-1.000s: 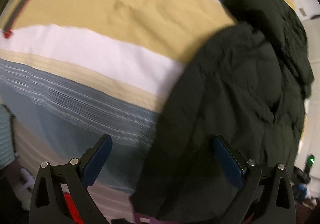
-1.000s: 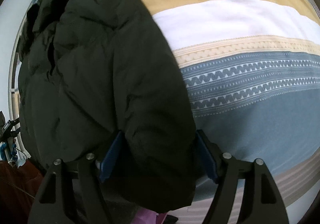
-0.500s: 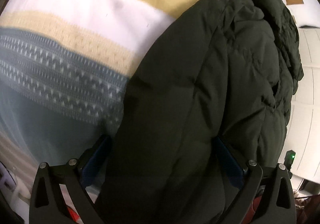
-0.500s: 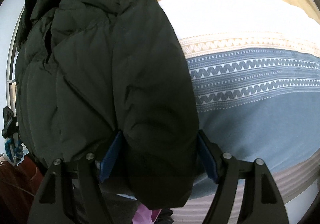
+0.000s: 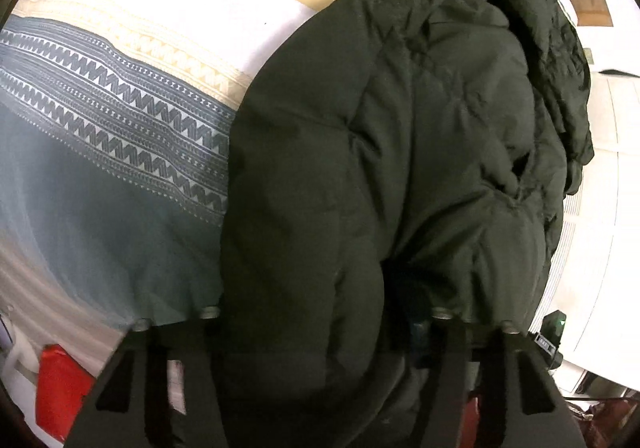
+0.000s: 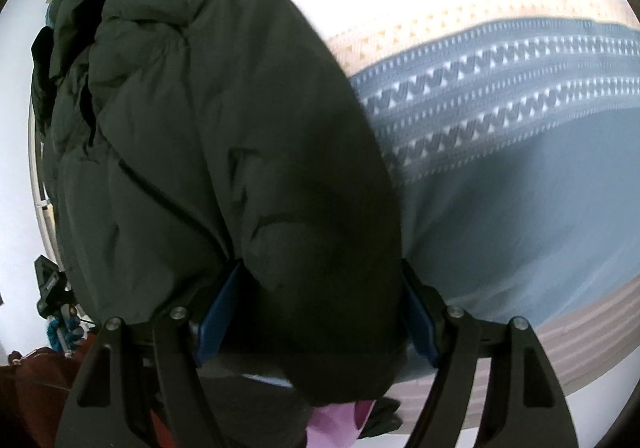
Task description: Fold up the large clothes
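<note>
A dark green puffer jacket (image 5: 392,152) lies on a striped bedspread (image 5: 104,152) and hangs over the near bed edge. In the left wrist view the jacket bulges over my left gripper (image 5: 324,312); its fingers are narrowed onto the padded edge and mostly hidden by fabric. In the right wrist view the jacket (image 6: 208,136) fills the left half. My right gripper (image 6: 316,308) has its blue pads (image 6: 218,312) pressed on both sides of a thick fold of the jacket.
The bedspread (image 6: 500,152) has yellow, white, patterned grey-blue and beige bands. A red object (image 5: 60,392) lies low left. A white wall and door (image 5: 600,176) stand to the right. A pink item (image 6: 340,420) shows under the jacket.
My left gripper moved onto the jacket's edge and closed on it; its fingers are now much closer together. My right gripper kept its hold, and the view shifted a little.
</note>
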The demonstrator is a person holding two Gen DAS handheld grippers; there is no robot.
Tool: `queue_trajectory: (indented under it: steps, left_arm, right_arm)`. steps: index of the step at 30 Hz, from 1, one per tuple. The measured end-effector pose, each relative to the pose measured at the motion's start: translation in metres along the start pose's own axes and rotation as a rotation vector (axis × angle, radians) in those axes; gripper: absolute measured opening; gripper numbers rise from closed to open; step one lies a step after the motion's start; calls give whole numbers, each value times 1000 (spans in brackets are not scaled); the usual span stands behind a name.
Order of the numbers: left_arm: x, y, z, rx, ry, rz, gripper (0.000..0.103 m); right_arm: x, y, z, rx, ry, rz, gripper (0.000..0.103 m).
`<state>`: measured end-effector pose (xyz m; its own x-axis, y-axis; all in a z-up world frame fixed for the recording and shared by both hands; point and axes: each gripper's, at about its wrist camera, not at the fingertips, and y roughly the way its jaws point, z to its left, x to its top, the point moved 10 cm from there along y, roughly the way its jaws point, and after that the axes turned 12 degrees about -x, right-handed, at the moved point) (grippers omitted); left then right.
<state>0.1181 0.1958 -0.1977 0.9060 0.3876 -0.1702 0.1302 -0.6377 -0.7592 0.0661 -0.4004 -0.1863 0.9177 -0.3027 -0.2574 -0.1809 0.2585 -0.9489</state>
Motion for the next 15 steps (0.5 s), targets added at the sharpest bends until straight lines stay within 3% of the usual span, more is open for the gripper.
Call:
queue_trajectory:
  steps: [2,5,7,15]
  left_arm:
    - [-2,0,-8,-6,-8,-8,33]
    - [-3,0,-19,-3,10,-3,22]
    - [-2,-1,-29,12,31,6,19]
    - [9,-9,-67,-1,62,-7,10]
  right_arm:
    - [-6,1,7,23,4,16,64]
    - [-16,-3,9,56,7,13,36]
    - [-20,-7,14,64,-4,1,27]
    - [-27,8,24,50,-82,-48,12]
